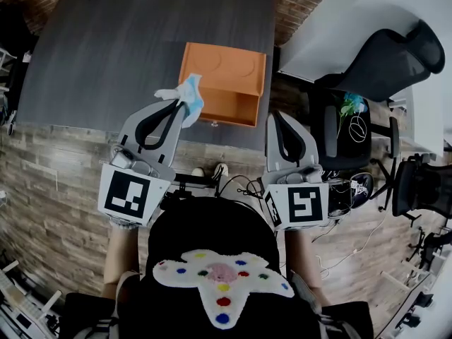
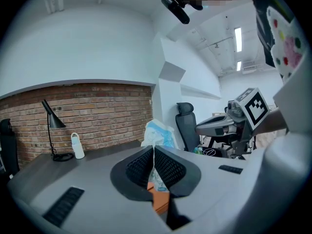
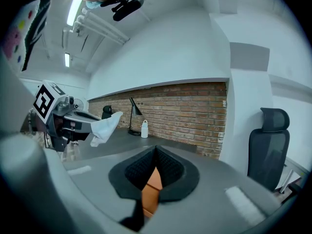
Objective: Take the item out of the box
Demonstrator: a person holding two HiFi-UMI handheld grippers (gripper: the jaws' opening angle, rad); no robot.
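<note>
Table: dark grey table (image 1: 106, 55), brick wall (image 2: 97, 111) behind; orange open-topped box (image 1: 224, 73) set near its front edge.
Left tongs (image 2: 154, 152): closed on crumpled white-and-blue soft packet (image 1: 185, 96), held in the air at the box's left side.
Right tongs (image 3: 155, 152): closed, nothing between them; held near the box's right front corner.

A crumpled blue-and-white plastic packet (image 1: 189, 96) is held above the box's near-left corner, pinched in the left gripper's (image 1: 176, 104) jaws. The open orange box (image 1: 224, 83) rests on the dark grey table (image 1: 106, 48).
</note>
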